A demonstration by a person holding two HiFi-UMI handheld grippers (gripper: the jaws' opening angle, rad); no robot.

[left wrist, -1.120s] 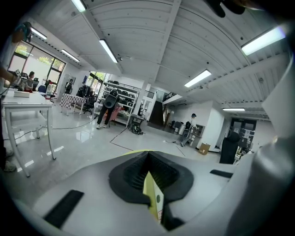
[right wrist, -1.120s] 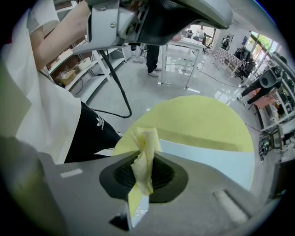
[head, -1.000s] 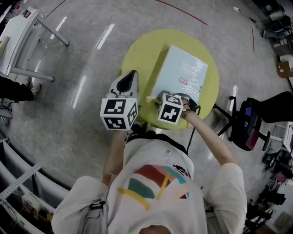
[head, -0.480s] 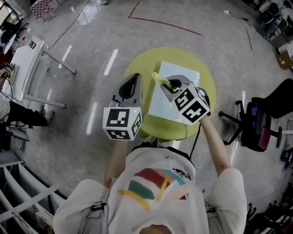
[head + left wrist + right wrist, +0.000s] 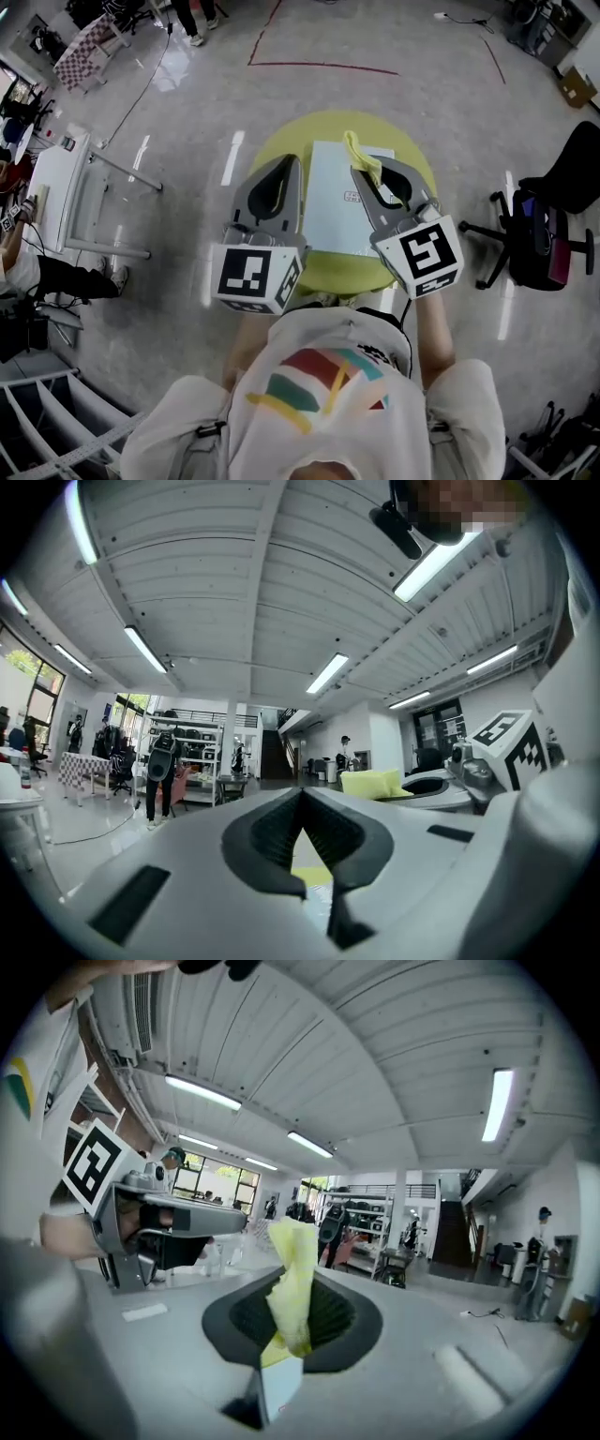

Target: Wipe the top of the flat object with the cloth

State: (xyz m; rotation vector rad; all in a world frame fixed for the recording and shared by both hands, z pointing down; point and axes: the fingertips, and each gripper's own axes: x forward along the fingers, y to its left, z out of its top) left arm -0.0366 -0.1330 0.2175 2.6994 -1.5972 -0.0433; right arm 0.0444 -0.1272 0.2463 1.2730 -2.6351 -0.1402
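A pale blue flat object (image 5: 330,211) lies on the round yellow-green table (image 5: 412,169). Both grippers are held level high above it. My right gripper (image 5: 359,170) is shut on a yellow cloth (image 5: 360,153), which sticks out past its tips. In the right gripper view the cloth (image 5: 292,1251) stands up from the closed right gripper (image 5: 298,1286), and a strip of the flat object (image 5: 280,1389) shows below. My left gripper (image 5: 292,159) is shut with nothing in it. In the left gripper view the left gripper's (image 5: 302,795) pads meet, and the cloth (image 5: 373,783) shows to the right.
A black office chair (image 5: 547,234) stands right of the table. A white bench (image 5: 66,192) and a seated person (image 5: 23,267) are at the left. Red tape lines (image 5: 319,66) mark the grey floor beyond. People and shelves (image 5: 164,771) stand far off in the hall.
Both grippers have risen from the table's near edge towards the head camera. The right one has carried the cloth up and turned to point level. The head view has tipped forward.
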